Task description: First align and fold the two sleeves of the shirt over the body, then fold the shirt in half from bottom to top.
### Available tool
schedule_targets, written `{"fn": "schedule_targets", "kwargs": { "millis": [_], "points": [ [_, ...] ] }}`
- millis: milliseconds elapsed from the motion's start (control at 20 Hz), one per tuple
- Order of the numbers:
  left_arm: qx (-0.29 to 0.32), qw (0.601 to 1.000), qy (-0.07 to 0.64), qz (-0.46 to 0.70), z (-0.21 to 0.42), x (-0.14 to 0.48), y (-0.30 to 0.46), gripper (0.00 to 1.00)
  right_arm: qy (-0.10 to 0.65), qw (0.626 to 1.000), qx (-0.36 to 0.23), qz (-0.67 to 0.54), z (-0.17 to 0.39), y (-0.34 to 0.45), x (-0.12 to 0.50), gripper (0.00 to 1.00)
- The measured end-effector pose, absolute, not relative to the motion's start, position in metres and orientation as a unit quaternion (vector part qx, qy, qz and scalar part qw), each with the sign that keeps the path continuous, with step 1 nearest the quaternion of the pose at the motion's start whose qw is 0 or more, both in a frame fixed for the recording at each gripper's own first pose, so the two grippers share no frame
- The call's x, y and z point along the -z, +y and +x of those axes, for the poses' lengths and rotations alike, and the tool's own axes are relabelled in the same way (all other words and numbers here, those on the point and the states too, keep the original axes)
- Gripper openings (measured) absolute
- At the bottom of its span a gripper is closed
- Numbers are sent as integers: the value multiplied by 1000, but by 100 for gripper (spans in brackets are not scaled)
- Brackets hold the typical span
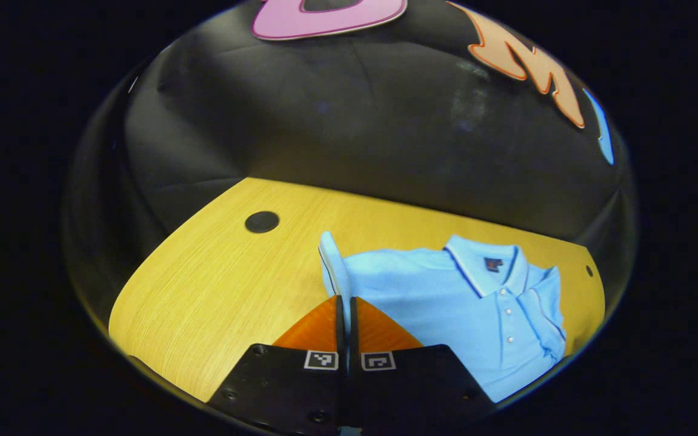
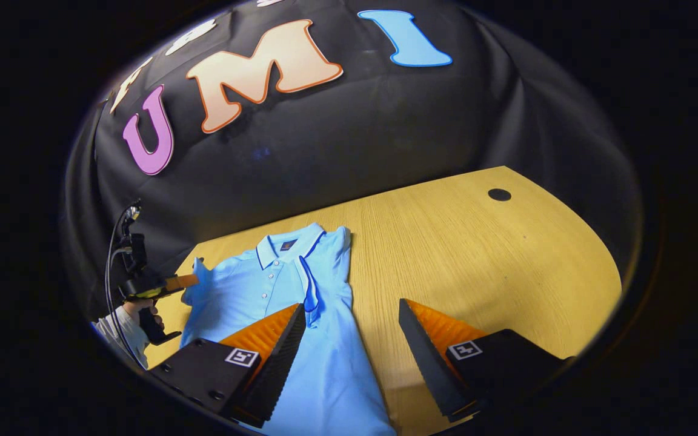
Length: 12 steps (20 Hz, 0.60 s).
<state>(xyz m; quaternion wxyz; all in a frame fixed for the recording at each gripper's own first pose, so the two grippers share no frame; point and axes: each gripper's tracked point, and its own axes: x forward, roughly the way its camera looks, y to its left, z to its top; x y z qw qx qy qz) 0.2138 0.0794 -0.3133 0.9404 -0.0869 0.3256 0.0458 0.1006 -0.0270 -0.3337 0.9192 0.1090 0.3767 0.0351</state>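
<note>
I see the light blue polo shirt (image 1: 464, 303) lying face up on the wooden table (image 1: 216, 290), collar (image 1: 482, 263) toward the booth's back wall. My left gripper (image 1: 346, 300) has its two fingers pressed together on the shirt's sleeve (image 1: 332, 266), and the pinched cloth stands up above the fingertips, lifted off the table. In the right gripper view the same gripper (image 2: 194, 280) shows far off at the shirt's (image 2: 300, 315) left edge, held by a hand (image 2: 134, 312) (a pale sleeve cuff just below it). The other sleeve (image 2: 331, 266) is already folded in over the body. My right gripper (image 2: 352, 318) hangs over the shirt's right edge with its jaws wide apart, holding nothing. A round black cap (image 2: 499, 194) sits in the table (image 2: 476, 254), well apart from the shirt.
</note>
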Motion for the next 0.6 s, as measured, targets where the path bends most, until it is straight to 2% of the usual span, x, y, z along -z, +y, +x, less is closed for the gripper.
{"fn": "schedule_targets", "kwargs": {
  "millis": [200,250,600],
  "points": [
    [5,944,325,-57,221,299,31,0,377,918,-33,115,97,-30,332,92],
    [15,943,327,-50,221,299,20,0,378,918,-33,114,95,-32,333,97],
    [43,937,343,-47,219,324,-19,1,372,921,-12,113,95,-43,319,97]
  ]
}}
